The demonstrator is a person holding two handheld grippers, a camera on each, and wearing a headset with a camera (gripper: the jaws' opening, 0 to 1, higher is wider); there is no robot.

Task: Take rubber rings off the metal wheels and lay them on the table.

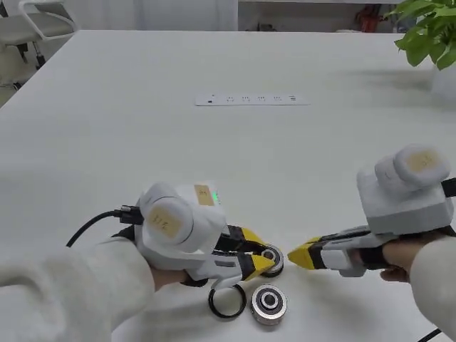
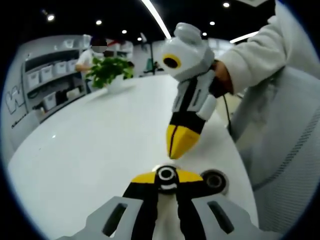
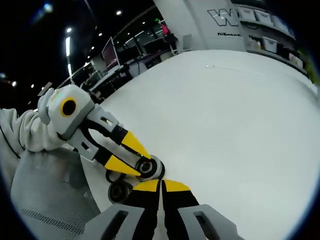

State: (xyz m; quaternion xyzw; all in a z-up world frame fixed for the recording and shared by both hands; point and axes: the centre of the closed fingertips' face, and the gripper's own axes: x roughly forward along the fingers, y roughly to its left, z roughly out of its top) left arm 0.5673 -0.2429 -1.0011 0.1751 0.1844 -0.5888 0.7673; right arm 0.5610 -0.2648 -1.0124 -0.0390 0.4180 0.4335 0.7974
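Observation:
My left gripper [image 1: 265, 256] is shut on a small metal wheel [image 1: 273, 259], held between its yellow jaws just above the table; the wheel [image 2: 166, 176] sits between the tips in the left gripper view. My right gripper [image 1: 292, 255] is shut with nothing in it, and its yellow tip points at that wheel from the right, a short gap away. In the right gripper view its jaws [image 3: 161, 185] lie together just below the held wheel [image 3: 151, 168]. A loose black rubber ring [image 1: 226, 302] lies flat on the table beside a second wheel [image 1: 269, 303].
A white power strip [image 1: 251, 100] is set in the table [image 1: 214, 164] farther back. A green plant [image 1: 429, 28] stands at the far right corner and a chair [image 1: 39, 25] at the far left. A black cable [image 1: 91, 225] trails from the left gripper.

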